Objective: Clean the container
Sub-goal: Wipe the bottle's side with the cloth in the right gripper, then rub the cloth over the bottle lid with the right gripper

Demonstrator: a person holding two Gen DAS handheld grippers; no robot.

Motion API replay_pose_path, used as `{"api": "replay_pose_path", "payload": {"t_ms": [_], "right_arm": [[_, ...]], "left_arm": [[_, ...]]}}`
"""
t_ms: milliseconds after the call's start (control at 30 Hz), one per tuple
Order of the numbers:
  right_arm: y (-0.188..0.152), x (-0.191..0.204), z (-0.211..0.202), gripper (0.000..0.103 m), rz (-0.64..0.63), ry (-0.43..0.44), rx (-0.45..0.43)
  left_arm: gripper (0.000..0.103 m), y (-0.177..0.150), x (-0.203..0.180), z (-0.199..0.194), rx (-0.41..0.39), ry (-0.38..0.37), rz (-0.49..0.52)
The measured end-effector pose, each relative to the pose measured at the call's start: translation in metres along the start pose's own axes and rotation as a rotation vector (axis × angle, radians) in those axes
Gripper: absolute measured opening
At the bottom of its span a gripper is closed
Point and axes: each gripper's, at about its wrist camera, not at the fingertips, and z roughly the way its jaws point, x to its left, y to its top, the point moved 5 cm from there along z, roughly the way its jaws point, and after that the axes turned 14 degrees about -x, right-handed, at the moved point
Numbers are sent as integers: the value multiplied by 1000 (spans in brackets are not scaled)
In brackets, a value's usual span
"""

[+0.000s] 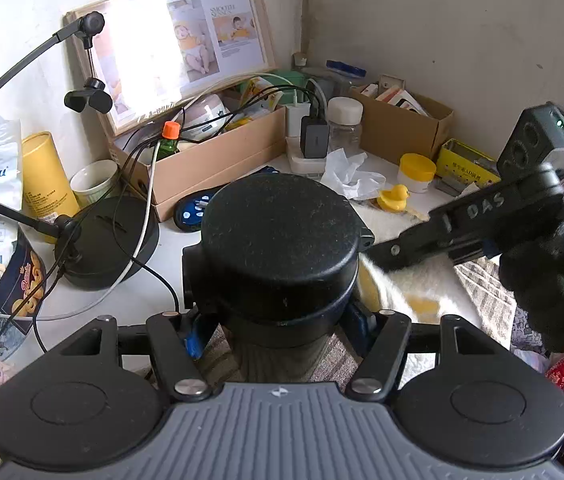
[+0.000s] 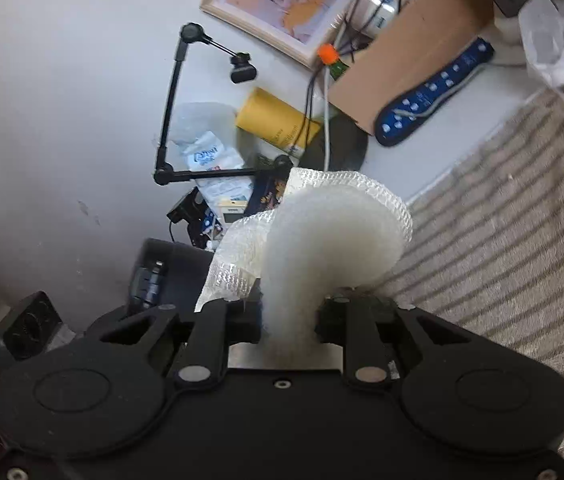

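Left hand-held gripper [image 1: 277,320] clamping black container [image 1: 279,236], right hand-held gripper [image 2: 288,316] pinching white cloth [image 2: 334,232] beside it

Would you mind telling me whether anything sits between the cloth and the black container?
Nothing visible does: the cloth in the right tool already meets the side of the container held in the left tool.

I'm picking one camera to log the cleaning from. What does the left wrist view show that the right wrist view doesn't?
Only the left wrist view shows the black container clamped in the left gripper, plus the yellow duck. Only the right wrist view shows the right gripper shut on the white cloth. Both show the framed picture and orange-capped bottle.
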Motion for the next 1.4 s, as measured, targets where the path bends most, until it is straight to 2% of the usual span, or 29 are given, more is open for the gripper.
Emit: {"api": "replay_pose_path", "payload": {"t_ms": [333,533,767,833,1000,1067,1100,1300,1400], "right_arm": [[-20,-31,13,20,-17,-76,46],[-33,-50,27,20,-76,-149,90],[-38,-58,33,19,-146,-180,110],[-43,-53,36,19,-256,-208,121],[-71,-24,42,20,-738,-255,121],[-76,-19,42,20,-817,-261,120],[-77,-18,42,20,-830,-262,121],[-67,-22,34,20,-719,-231,123],[-68,-19,33,20,-705,-211,129]], "left_arm": [[64,2,-4,1,9,6,0],[64,4,-3,3,17,14,-11],[64,6,-4,6,21,17,-5],[64,6,-5,6,20,19,-3],[64,7,-4,9,22,27,-9],[64,8,-3,10,24,30,-16],[64,9,-2,11,26,32,-23],[64,8,2,21,63,54,-83],[64,6,-2,25,63,67,-48]]}}
